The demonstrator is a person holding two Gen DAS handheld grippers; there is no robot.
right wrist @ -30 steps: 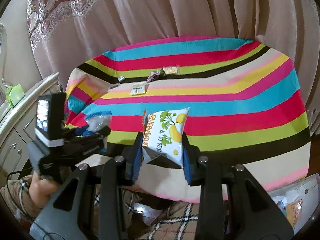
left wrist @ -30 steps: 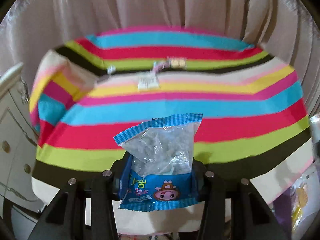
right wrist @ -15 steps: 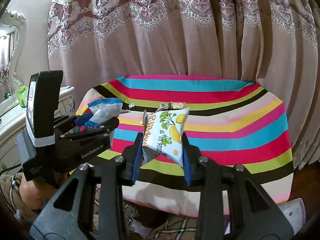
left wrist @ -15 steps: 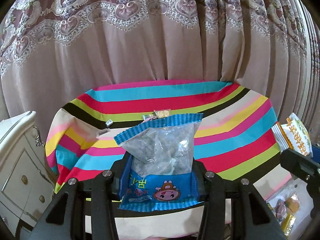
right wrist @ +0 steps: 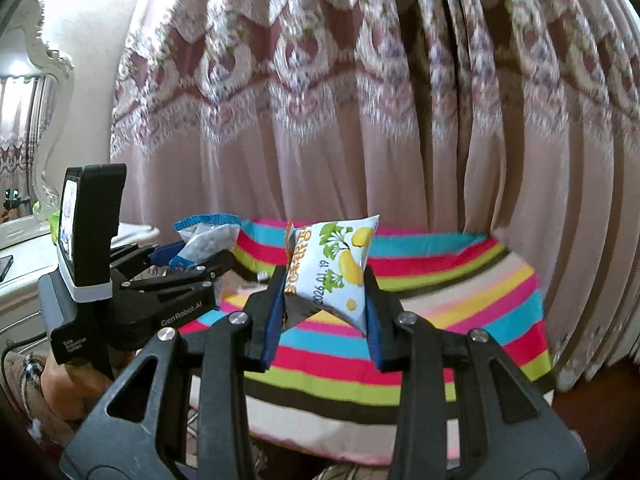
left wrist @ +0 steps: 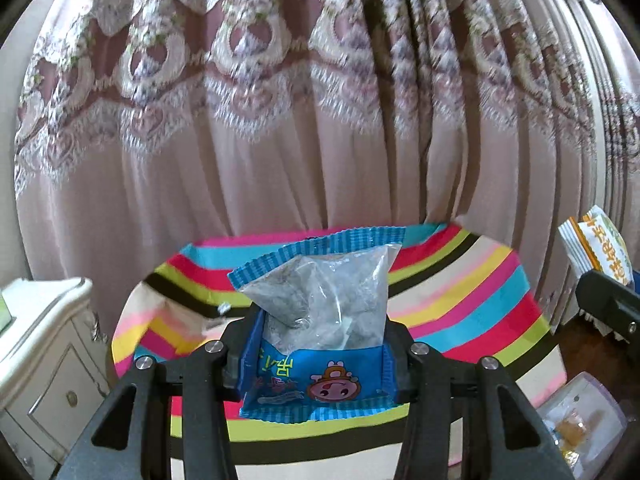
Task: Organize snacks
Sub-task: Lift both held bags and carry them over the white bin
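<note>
Tongs of the left hand (left wrist: pixel 316 354) fill the lower middle of the left wrist view, clamped on a blue snack packet (left wrist: pixel 320 320) with a clear top, held upright above the striped worktop (left wrist: pixel 472 300). A drawer cabinet (left wrist: pixel 44 352) stands at lower left, a pink curtain (left wrist: pixel 280 140) behind.

In the right wrist view, the right tongs (right wrist: pixel 324 316) at lower centre are clamped on a white lemon-print packet (right wrist: pixel 336 268), raised over the same worktop (right wrist: pixel 460 300). The left tongs (right wrist: pixel 192 264) sit at middle left, gripping the blue packet (right wrist: pixel 208 236).
</note>
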